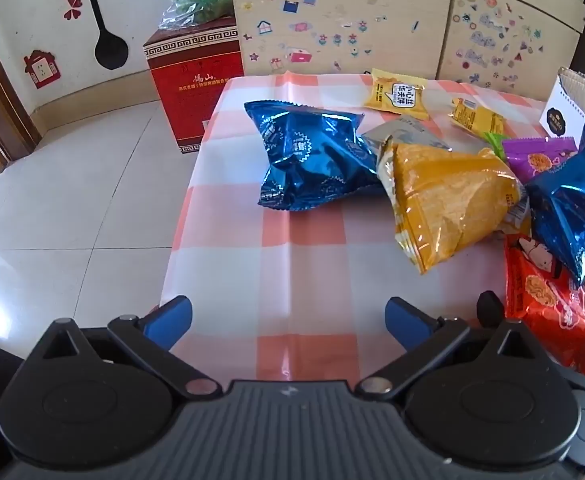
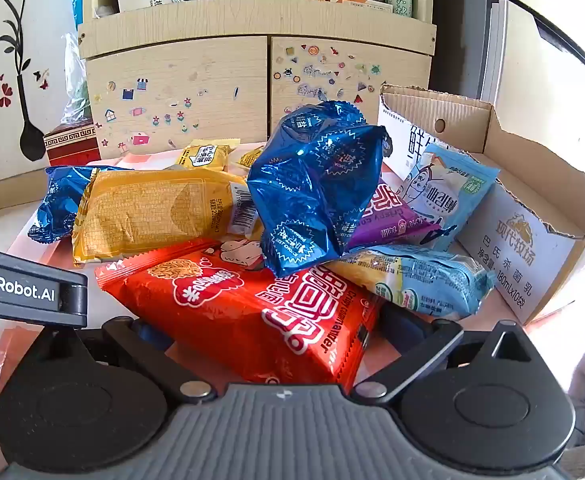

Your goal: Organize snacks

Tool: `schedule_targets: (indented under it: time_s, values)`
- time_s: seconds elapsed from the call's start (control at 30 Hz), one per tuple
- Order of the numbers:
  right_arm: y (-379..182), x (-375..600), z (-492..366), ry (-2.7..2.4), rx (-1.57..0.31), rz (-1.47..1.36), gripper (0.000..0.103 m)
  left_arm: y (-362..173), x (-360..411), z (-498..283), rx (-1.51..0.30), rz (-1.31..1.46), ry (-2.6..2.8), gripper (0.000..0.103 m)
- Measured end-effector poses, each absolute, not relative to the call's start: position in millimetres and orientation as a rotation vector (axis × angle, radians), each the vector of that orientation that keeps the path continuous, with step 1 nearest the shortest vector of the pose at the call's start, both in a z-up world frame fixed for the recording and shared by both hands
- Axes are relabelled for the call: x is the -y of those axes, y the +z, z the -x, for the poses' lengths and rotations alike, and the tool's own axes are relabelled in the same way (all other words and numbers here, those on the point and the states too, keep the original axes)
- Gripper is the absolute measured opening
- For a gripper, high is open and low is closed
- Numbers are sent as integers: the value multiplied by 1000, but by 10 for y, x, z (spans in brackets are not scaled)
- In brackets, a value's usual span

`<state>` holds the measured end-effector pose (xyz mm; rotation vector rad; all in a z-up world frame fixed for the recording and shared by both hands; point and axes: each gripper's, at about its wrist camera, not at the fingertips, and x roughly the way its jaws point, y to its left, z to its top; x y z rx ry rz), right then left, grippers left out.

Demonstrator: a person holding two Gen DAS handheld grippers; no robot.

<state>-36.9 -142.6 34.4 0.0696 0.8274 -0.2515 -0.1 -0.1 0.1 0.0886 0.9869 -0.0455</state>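
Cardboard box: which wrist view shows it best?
Right wrist. The cardboard box shows its open top, printed side and a light blue packet leaning in. The left wrist view catches only one corner of it at the right edge.

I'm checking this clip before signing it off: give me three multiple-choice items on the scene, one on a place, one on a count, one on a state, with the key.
1. Where does the cardboard box stand relative to the snack pile, in the right wrist view?
A. To its right
B. To its left
C. Under the table

2. How many shiny dark blue foil bags show in the left wrist view?
A. One
B. Two
C. Four

3. How is the left gripper?
A. Shut on the red packet
B. Shut on nothing
C. Open, over bare tablecloth

Key: 1 A, the box sits right of the heap, a light blue packet leaning on it. 2 B, one blue bag lies mid-table, another blue bag at the right edge. 3 C, its blue fingers stand wide apart, with only the checked tablecloth between them.
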Motion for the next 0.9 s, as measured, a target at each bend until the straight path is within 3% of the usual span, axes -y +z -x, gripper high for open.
schedule_targets:
  time_s: [0.9]
  values:
    - [344, 1421, 372, -252, -825, -68, 103, 78, -90, 51, -974, -86, -21, 102]
